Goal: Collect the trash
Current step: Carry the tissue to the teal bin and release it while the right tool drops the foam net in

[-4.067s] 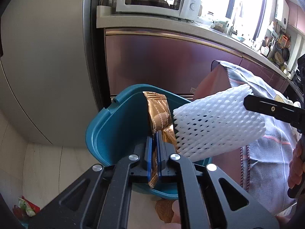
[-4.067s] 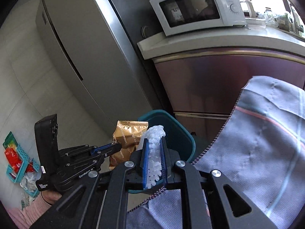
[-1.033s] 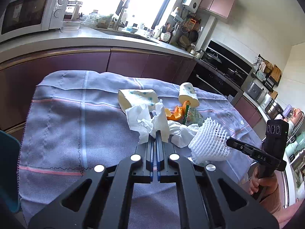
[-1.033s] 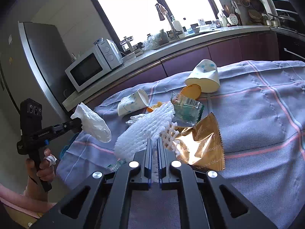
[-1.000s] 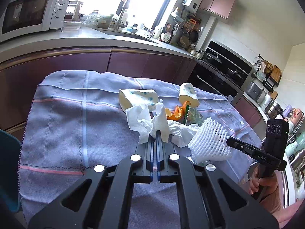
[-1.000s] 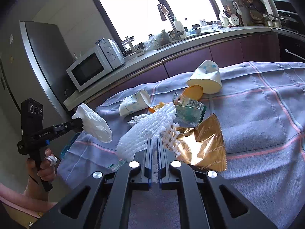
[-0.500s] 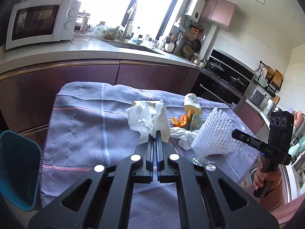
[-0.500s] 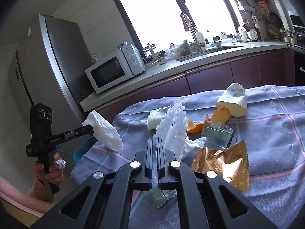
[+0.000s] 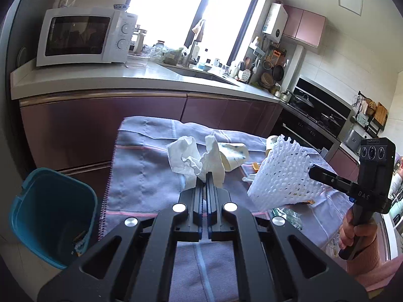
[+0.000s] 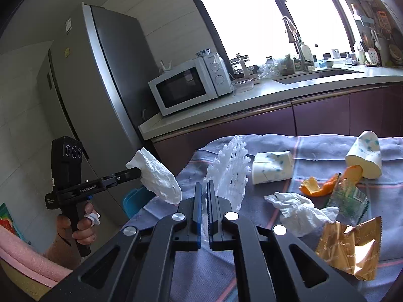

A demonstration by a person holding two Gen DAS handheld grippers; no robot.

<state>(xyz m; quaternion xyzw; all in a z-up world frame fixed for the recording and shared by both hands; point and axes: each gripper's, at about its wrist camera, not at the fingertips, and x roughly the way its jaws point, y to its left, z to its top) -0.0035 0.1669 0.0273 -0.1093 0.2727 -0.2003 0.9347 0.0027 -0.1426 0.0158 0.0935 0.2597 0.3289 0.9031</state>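
Note:
My left gripper (image 9: 206,176) is shut on a crumpled white tissue (image 9: 195,157) and holds it above the cloth-covered table (image 9: 141,176); it also shows in the right wrist view (image 10: 156,173). My right gripper (image 10: 204,188) is shut on a white foam fruit net (image 10: 230,171), which also shows in the left wrist view (image 9: 282,173). The teal trash bin (image 9: 50,214) stands on the floor at the table's left end, with some trash inside.
On the cloth lie two paper cups (image 10: 272,167) (image 10: 365,154), orange peel (image 10: 322,183), another tissue (image 10: 299,211), a clear green wrapper (image 10: 348,198) and a gold wrapper (image 10: 352,246). A purple cabinet counter with a microwave (image 9: 83,37) runs behind; a fridge (image 10: 100,88) stands left.
Both grippers have lifted their loads off the table and swung left, toward the bin end. The bin has come fully into the left wrist view.

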